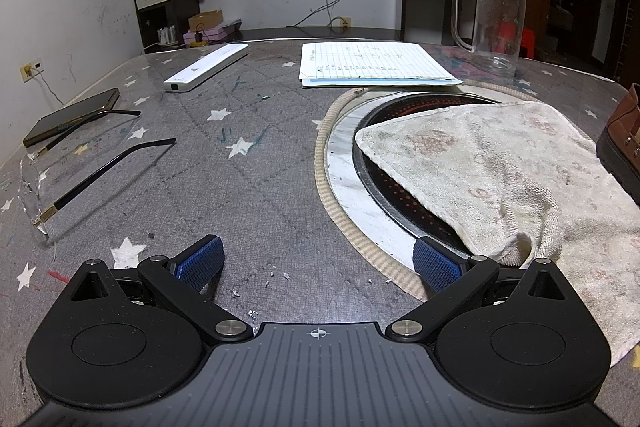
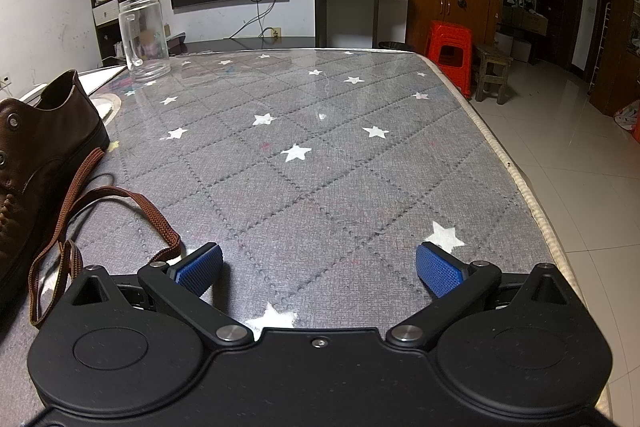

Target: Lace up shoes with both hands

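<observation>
Brown shoe idle | left hand-held gripper spread, low, level — right hand-held gripper likewise

Left gripper: jaws spread wide, empty.
Ahead right: stained towel over round inset.
Far right: brown shoe.
Ahead left: glasses, phone.

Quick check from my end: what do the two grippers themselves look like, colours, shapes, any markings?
Both match: the left gripper and right gripper have matte black bodies, two round housings, black linkage arms with silver pivot pins, and blue textured pads. The left's ribbed grey centre plate carries a white crosshair mark; the right's shows a small screw. No cables or sleeves visible.
</observation>
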{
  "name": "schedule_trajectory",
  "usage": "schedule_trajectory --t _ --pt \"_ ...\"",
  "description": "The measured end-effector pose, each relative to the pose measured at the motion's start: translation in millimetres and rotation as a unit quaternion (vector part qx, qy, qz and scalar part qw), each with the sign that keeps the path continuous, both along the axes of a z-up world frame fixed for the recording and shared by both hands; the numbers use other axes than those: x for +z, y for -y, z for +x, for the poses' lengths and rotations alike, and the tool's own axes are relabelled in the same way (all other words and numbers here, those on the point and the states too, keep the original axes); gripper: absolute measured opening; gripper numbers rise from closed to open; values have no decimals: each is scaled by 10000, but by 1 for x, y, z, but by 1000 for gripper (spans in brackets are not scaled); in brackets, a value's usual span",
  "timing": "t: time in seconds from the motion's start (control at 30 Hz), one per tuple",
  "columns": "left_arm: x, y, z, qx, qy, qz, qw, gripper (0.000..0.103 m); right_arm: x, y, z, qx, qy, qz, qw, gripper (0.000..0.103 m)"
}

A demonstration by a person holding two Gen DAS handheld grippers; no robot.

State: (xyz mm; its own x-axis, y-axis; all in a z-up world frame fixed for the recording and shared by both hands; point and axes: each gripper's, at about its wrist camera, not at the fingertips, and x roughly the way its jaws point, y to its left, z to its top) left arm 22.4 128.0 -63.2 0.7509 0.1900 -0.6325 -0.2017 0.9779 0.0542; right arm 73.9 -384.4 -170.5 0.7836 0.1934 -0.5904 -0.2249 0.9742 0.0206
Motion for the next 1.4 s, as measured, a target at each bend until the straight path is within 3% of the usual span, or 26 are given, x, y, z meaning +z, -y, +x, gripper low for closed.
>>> schedule_trajectory --t 0.47,0.53,1.4 --pt "0 0 0 1 0 2 10000 102 -11 -20 -10 0 0 2 10000 103" --pt "0 1 0 1 0 3 10000 102 16 29 14 1 0 1 10000 103" --pt "0 0 0 1 0 1 10000 102 1 5 1 2 -2 5 10000 103"
